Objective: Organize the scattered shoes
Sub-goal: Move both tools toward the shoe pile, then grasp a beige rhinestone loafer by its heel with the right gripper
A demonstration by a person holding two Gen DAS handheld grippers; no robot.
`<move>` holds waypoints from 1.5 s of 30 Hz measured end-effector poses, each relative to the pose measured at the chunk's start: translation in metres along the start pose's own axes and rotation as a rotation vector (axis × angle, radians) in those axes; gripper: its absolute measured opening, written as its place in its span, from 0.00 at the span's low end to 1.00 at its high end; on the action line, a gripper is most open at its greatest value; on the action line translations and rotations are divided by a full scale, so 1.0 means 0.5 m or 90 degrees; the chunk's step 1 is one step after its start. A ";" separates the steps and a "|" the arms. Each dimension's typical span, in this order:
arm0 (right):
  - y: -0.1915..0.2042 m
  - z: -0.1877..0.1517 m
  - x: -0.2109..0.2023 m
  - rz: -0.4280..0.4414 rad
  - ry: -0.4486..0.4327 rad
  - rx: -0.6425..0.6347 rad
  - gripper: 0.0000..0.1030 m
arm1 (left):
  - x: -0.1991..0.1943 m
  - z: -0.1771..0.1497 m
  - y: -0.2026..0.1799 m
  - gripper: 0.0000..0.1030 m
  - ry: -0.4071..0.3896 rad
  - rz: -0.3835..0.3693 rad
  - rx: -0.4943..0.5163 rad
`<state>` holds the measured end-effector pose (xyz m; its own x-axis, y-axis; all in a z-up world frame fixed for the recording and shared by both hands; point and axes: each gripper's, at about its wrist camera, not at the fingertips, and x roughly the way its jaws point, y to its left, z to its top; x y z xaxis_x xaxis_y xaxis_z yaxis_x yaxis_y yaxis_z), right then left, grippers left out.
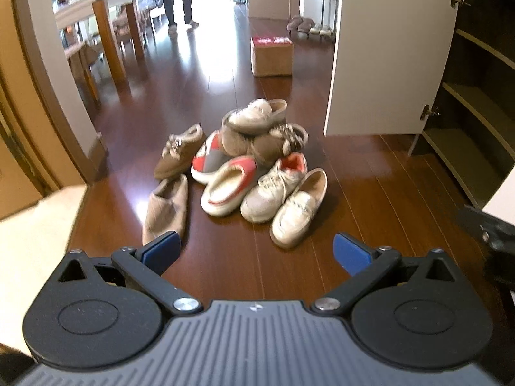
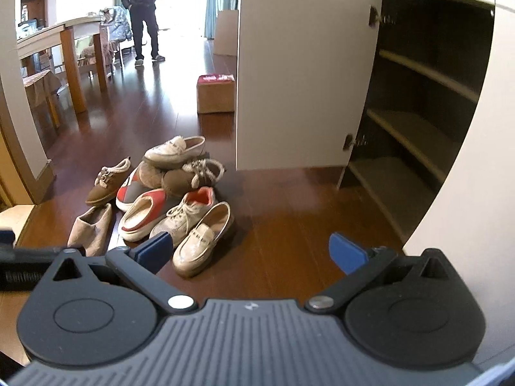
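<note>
Both grippers, left (image 1: 256,251) and right (image 2: 251,251), hang wide apart and empty above a pile of shoes (image 1: 254,157) on the wood floor (image 1: 370,193), beside an open cabinet (image 2: 418,112). The nearest loafer (image 2: 202,241) looks light and fairly stiff; its heel rim seems the best hold

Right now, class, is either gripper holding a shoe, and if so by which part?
Nothing is held. The left gripper and right gripper have open, empty jaws, short of the shoe pile on the floor.
</note>
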<state>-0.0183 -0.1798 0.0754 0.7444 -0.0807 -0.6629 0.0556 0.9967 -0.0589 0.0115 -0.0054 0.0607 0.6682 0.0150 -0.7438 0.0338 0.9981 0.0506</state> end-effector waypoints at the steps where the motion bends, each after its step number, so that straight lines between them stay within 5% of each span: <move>1: -0.008 0.010 0.002 0.015 -0.001 -0.008 1.00 | -0.002 0.016 -0.003 0.99 -0.002 0.004 0.009; 9: -0.083 0.072 0.080 0.122 0.030 0.004 0.99 | 0.038 0.068 -0.002 0.99 0.052 0.018 0.091; 16: -0.065 0.093 0.364 0.199 0.230 -0.023 0.99 | 0.268 0.076 0.022 0.99 0.240 -0.019 0.173; 22: 0.017 0.070 0.620 0.237 0.357 -0.008 0.99 | 0.448 0.111 0.070 0.99 0.267 -0.003 0.163; 26: 0.077 0.098 0.739 0.281 0.362 -0.025 0.96 | 0.541 0.130 0.116 0.99 0.250 0.001 0.133; 30: 0.156 0.199 0.870 0.319 0.309 -0.039 0.89 | 0.603 0.130 0.135 0.99 0.232 -0.016 0.142; 38: 0.336 0.410 1.143 0.263 0.239 -0.090 0.83 | 0.703 0.100 0.176 0.99 0.221 -0.023 0.144; 43: 0.353 0.423 1.291 0.268 0.307 -0.049 0.83 | 0.756 0.109 0.254 0.99 0.282 -0.004 0.078; 45: 0.350 0.409 1.328 0.321 0.334 -0.036 0.85 | 0.769 0.108 0.282 0.99 0.298 0.013 0.053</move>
<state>0.6219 -0.0574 -0.2226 0.2526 0.3812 -0.8893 -0.2549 0.9129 0.3188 0.3133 0.1378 -0.1820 0.2629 0.0780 -0.9617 0.0969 0.9896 0.1067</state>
